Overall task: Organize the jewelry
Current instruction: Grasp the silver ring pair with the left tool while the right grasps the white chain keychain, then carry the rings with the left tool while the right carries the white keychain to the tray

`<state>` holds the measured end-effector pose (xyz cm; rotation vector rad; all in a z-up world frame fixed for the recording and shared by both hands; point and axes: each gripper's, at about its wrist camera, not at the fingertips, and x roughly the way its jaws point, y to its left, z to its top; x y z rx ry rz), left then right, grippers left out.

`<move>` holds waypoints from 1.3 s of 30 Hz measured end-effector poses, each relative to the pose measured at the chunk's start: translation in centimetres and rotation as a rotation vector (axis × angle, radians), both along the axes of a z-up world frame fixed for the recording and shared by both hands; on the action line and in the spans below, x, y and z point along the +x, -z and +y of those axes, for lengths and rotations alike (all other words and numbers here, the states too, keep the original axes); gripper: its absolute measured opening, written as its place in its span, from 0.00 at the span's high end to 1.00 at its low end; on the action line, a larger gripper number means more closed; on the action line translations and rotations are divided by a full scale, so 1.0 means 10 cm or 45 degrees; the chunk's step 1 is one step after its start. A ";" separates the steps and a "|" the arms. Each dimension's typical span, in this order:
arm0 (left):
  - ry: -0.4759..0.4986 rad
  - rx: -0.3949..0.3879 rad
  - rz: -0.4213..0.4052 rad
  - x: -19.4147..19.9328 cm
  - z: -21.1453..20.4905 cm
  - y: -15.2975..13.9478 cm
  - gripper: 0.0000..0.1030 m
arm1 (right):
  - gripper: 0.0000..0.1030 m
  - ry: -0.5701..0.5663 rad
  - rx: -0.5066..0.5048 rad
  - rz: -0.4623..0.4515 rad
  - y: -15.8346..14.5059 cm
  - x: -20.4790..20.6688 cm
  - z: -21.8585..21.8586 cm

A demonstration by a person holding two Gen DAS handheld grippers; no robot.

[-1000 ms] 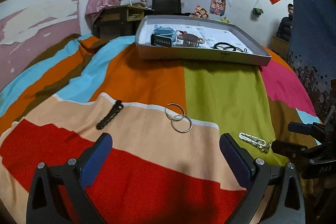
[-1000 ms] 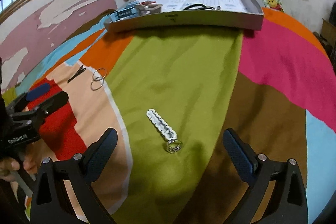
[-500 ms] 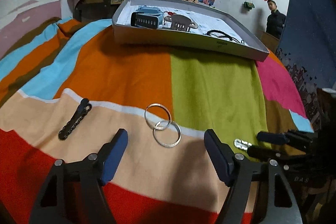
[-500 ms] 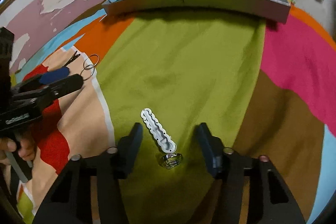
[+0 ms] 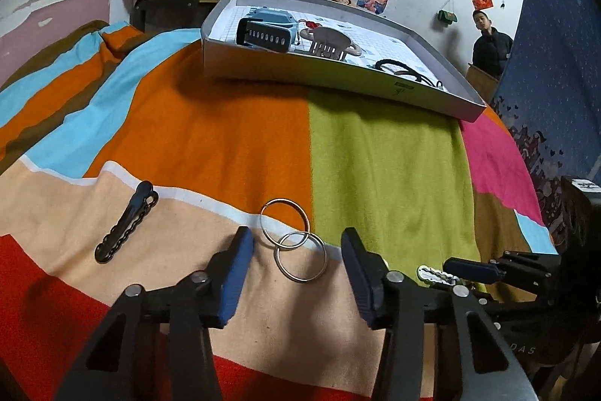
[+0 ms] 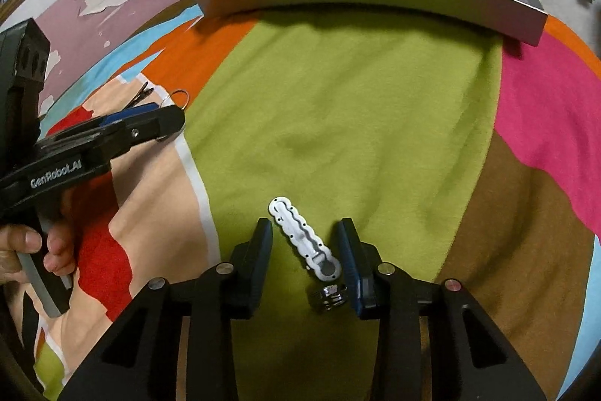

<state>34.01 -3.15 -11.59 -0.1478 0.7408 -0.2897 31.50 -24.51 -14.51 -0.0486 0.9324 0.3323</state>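
Observation:
Two linked silver hoops [image 5: 296,243] lie on the striped blanket, between the blue pads of my left gripper [image 5: 296,241]. Its jaws are closing and the pads stand clear of the hoops. A black chain-shaped hair clip [image 5: 126,226] lies to their left. In the right wrist view a white wavy hair clip [image 6: 302,237] and a small silver ring [image 6: 328,295] lie between the fingers of my right gripper [image 6: 305,235]. Its jaws are closing too; the right pad is near the clip's round end, with no squeeze visible. The left gripper [image 6: 165,123] shows at the left.
A shallow grey tray [image 5: 338,83] sits at the blanket's far end, holding a blue comb-like case, a beige claw clip and a black cord. A person [image 5: 492,44] stands at the back right. A desk and a chair stand behind the tray. A hand [image 6: 22,250] holds the left gripper's handle.
Both grippers moved forward and down over their items. Both pairs of jaws narrowed from wide open to straddling the hoops and the white clip.

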 end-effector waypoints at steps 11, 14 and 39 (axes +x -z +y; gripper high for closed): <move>-0.011 0.004 0.010 0.01 0.02 0.01 0.68 | 0.69 0.009 0.036 0.021 0.03 0.02 -0.05; -0.022 -0.001 0.023 0.03 0.04 0.02 0.75 | 0.69 0.006 0.039 0.023 0.04 0.03 -0.03; 0.002 -0.073 0.027 -0.17 0.00 -0.10 0.76 | 0.88 0.027 0.223 -0.140 -0.22 0.04 0.04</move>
